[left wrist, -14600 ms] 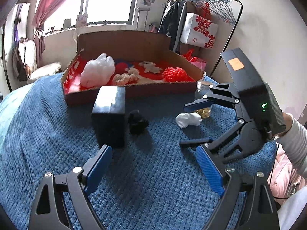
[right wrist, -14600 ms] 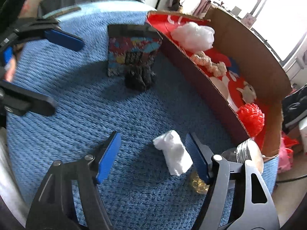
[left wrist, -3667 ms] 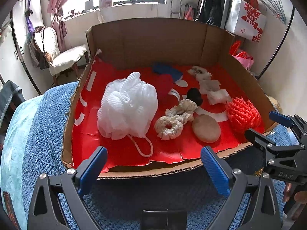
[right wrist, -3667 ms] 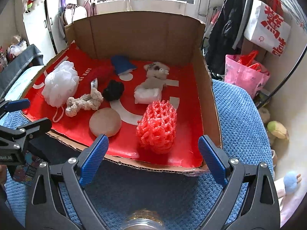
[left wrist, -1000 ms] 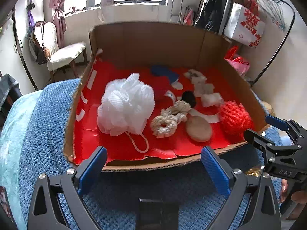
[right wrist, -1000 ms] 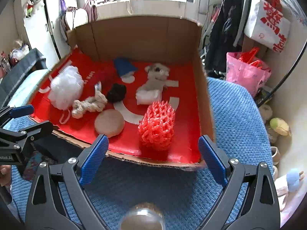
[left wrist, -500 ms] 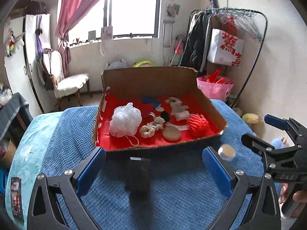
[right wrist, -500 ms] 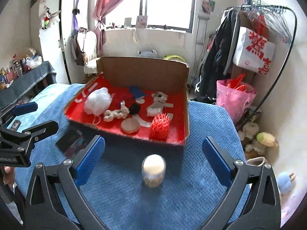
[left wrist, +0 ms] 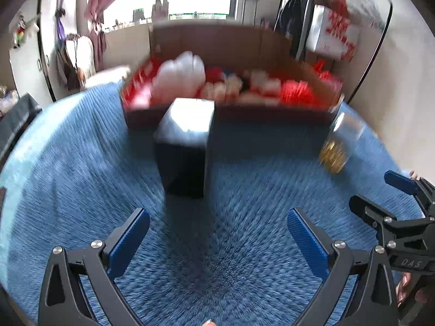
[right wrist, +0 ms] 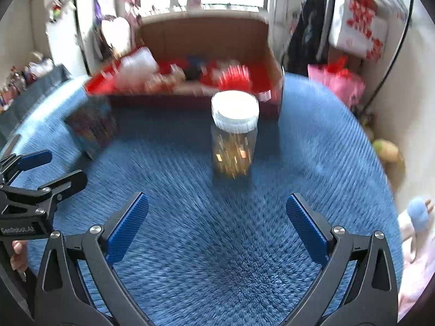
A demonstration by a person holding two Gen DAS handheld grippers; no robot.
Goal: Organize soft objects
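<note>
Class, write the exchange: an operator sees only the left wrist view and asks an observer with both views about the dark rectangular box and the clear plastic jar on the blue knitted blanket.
Operator: What's on the dark rectangular box's hidden side?
Observer: A colourful print, blurred.
Operator: What lid has the clear plastic jar?
Observer: A white ribbed lid, in place.
Operator: Anything beyond the blue knitted blanket's right edge?
Observer: A yellow-green soft toy lies there.

Blue blanket (right wrist: pixel 217 244) w/ cardboard box (right wrist: pixel 206 35), jar (right wrist: pixel 233 138), dark box (left wrist: pixel 185 146).
</note>
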